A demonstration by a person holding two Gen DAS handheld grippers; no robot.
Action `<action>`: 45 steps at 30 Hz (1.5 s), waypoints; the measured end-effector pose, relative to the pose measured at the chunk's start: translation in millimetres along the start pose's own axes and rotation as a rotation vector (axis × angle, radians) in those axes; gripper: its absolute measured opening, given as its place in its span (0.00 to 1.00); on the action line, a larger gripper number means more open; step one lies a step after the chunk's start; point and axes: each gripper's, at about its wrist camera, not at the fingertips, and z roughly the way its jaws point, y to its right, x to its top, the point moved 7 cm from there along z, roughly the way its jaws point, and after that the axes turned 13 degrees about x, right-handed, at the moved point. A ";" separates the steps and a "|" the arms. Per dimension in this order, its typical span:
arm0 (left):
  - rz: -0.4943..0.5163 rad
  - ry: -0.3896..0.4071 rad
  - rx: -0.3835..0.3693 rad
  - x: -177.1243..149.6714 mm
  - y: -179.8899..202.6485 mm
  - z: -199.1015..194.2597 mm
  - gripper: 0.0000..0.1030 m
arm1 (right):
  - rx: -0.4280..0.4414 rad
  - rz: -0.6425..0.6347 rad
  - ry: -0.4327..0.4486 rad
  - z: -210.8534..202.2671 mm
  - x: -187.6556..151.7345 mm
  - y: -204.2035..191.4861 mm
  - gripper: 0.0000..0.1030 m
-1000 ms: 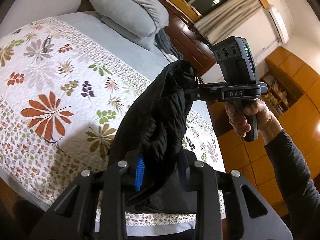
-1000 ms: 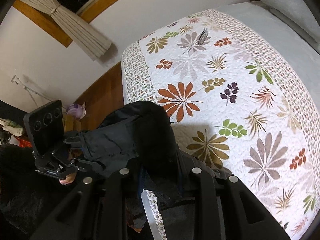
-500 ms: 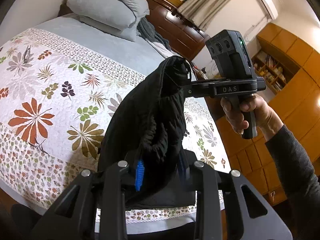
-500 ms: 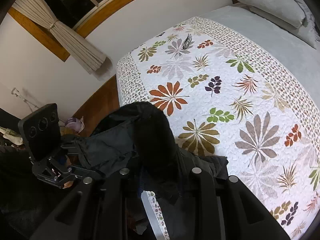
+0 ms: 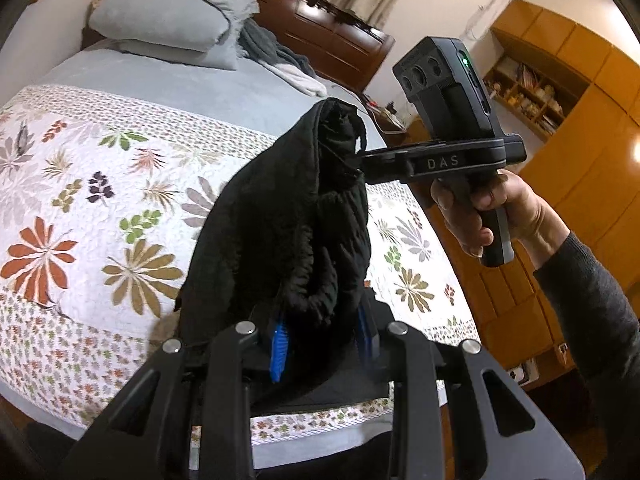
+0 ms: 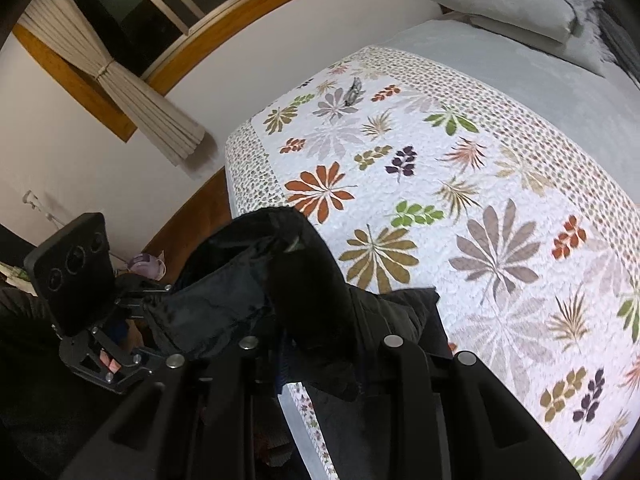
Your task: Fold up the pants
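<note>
Clearly early: both the left gripper [image 5: 320, 340] and right gripper [image 6: 320, 354] pinch the bunched pants [image 5: 292, 232] above the bed [image 5: 100, 184]; no fold laid yet.

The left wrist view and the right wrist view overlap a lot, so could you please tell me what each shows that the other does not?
Only the left wrist view shows the wooden cupboards and the hand holding the right gripper. Only the right wrist view shows the window, the curtain and the left gripper. Both show the black pants, the floral quilt and the pillows.
</note>
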 end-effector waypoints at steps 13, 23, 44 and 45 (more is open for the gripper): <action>0.115 -0.082 -0.019 -31.1 70.4 52.9 0.26 | -0.008 0.072 0.059 -33.3 -69.3 39.4 0.25; 0.190 -0.148 -0.019 -56.4 99.3 93.1 0.26 | -0.001 0.123 0.079 -45.5 -120.2 75.0 0.25; 0.345 -0.264 0.007 -102.3 132.2 151.6 0.26 | -0.030 0.109 0.090 -46.7 -186.2 120.4 0.26; 0.357 -0.274 0.010 -104.6 133.8 155.6 0.26 | -0.031 0.109 0.090 -46.4 -189.1 122.5 0.26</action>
